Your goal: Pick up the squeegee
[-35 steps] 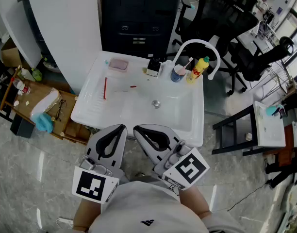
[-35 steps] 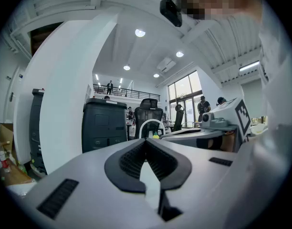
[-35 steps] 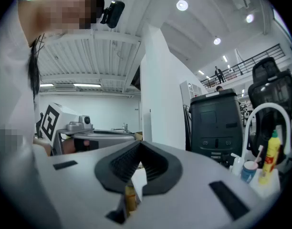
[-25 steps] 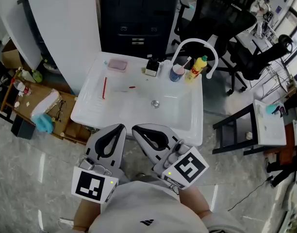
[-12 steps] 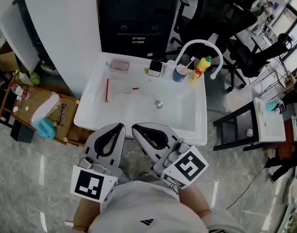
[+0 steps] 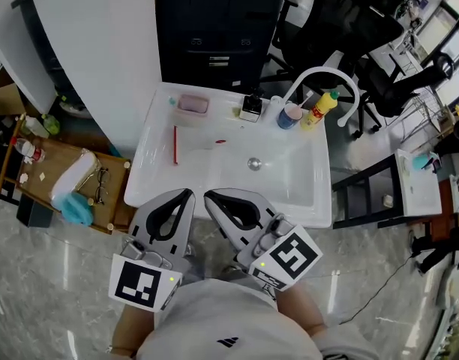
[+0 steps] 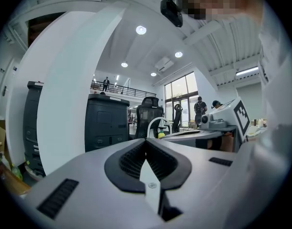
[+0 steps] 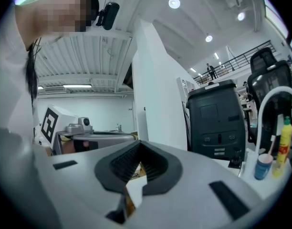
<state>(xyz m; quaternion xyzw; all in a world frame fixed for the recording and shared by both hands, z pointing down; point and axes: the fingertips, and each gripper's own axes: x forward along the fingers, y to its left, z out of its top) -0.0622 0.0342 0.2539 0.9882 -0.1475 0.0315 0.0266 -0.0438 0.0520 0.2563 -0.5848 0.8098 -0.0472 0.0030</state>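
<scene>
Grippers are sitting side by side low in the head view, the left gripper [image 6: 186,196] and the right gripper [image 6: 209,196], each with its jaws pressed fully together and gripping nothing. Their tips are pointing at the near rim of a white sink [image 6: 151,167]. The squeegee [image 6: 175,145], showing as a thin red bar, is lying on the sink's left ledge, well apart from both. A pink dish [image 6: 193,104], blue cup [image 6: 290,116] and yellow bottle [image 6: 323,107] are standing along the back edge.
</scene>
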